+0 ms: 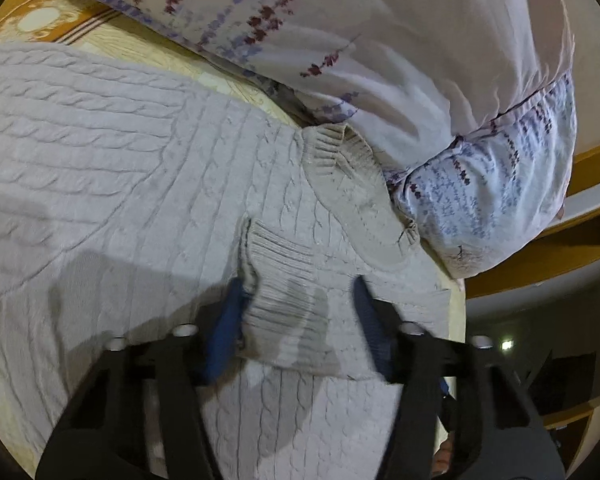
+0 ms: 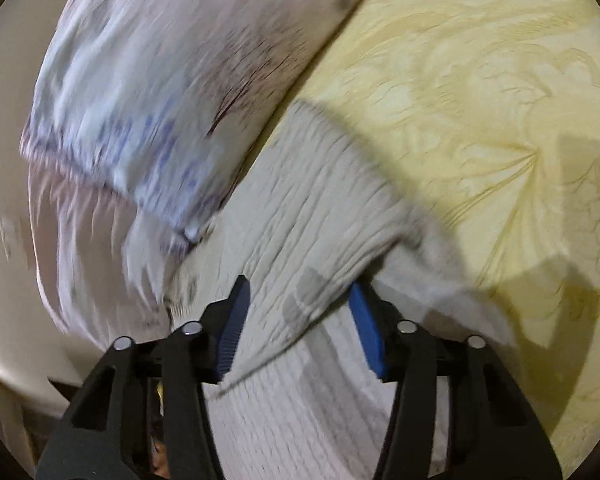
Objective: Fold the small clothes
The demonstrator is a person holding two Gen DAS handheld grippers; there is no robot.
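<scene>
Yellow patterned bedding (image 2: 480,92) covers the bed on which a pale cable-knit sweater (image 1: 112,152) is spread, its collar (image 1: 356,196) lying against a floral pillow (image 1: 400,52) at the far side.

A ribbed cuff (image 1: 280,280) is seen folded in over the sweater's body, and the left hand-held gripper (image 1: 298,312) is set astride it, jaws partly open; one blue pad (image 1: 224,332) touches the cuff's edge, but whether the cloth is truly pinched cannot be told.

In the right wrist view, which is blurred, a folded flap (image 2: 320,240) of the knit lies between the blue pads of the right hand-held gripper (image 2: 300,312), also partly open, with no firm grip visible.

The sweater is judged soft, thick and fairly light, likely to sag and stretch if lifted by a single point. The ribbed cuffs and hem are judged the firmest places to be gripped, both layers taken together. The textured knit is unlikely to slip, though loose stitches might be snagged.
</scene>
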